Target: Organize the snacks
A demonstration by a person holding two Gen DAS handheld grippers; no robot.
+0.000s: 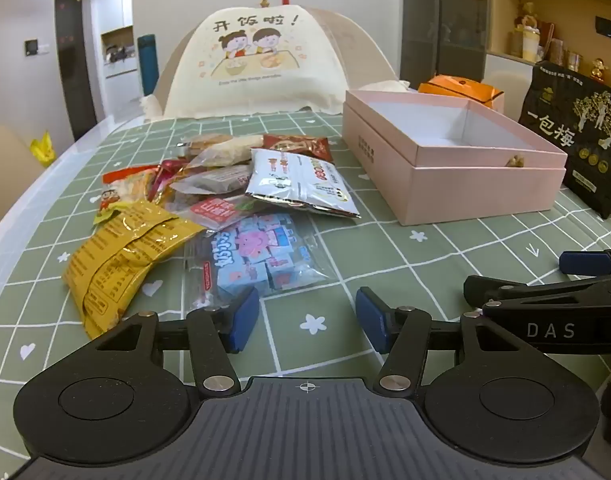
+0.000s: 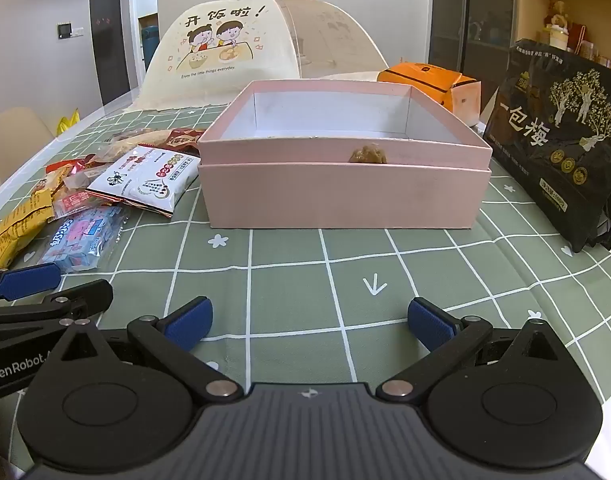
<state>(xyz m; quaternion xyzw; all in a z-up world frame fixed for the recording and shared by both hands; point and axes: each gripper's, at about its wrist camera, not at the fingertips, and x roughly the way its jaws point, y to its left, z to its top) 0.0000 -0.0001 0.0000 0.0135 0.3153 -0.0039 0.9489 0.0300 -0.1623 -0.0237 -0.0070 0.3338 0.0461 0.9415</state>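
Left gripper [image 1: 307, 320] and right gripper [image 2: 309, 322] both spread wide, holding nothing. Heap of foil snack packets [image 1: 209, 200] toward tablecloth's left edge, beside open pink cardboard box [image 2: 341, 196]; box interior plain only from right wrist.

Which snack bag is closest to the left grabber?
The clear bag of blue-and-pink candies with the pink cartoon face. It lies right in front of the left gripper, nearly touching its left finger. The yellow packet sits further to the side; the others lie behind.
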